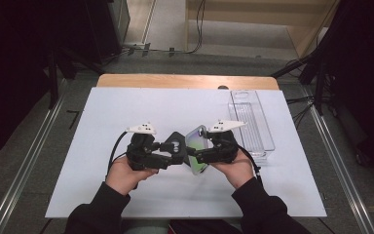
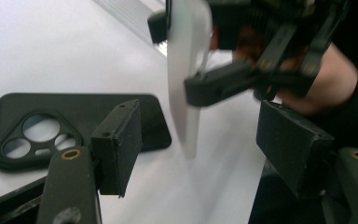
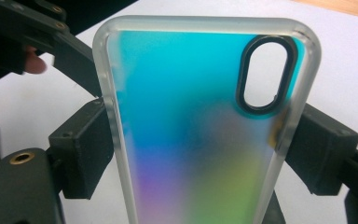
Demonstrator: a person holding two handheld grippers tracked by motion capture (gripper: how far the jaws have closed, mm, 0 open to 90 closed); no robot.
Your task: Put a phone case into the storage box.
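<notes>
While the left tool [image 2: 196,154] sits wide open holding nothing, the right tool [image 3: 200,154] clamps the long edges of an iridescent translucent phone case [image 3: 191,121], upright, camera cutout up.

Table: my wooden top [image 1: 185,81] under a white sheet [image 1: 126,112]
Floor: grey, metal rails [image 1: 24,165] either side
Back: pale wooden step [image 1: 253,12] (cables trailing)

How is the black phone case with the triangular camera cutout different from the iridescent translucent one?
The black phone case is opaque and matte; the iridescent translucent phone case shifts from blue to green and purple. The black one lies flat on the white table sheet, untouched; the iridescent one is held up on edge, clamped by the right gripper. The black case's camera opening is triangular, the iridescent one's an oval slot. Both are phone cases.
</notes>
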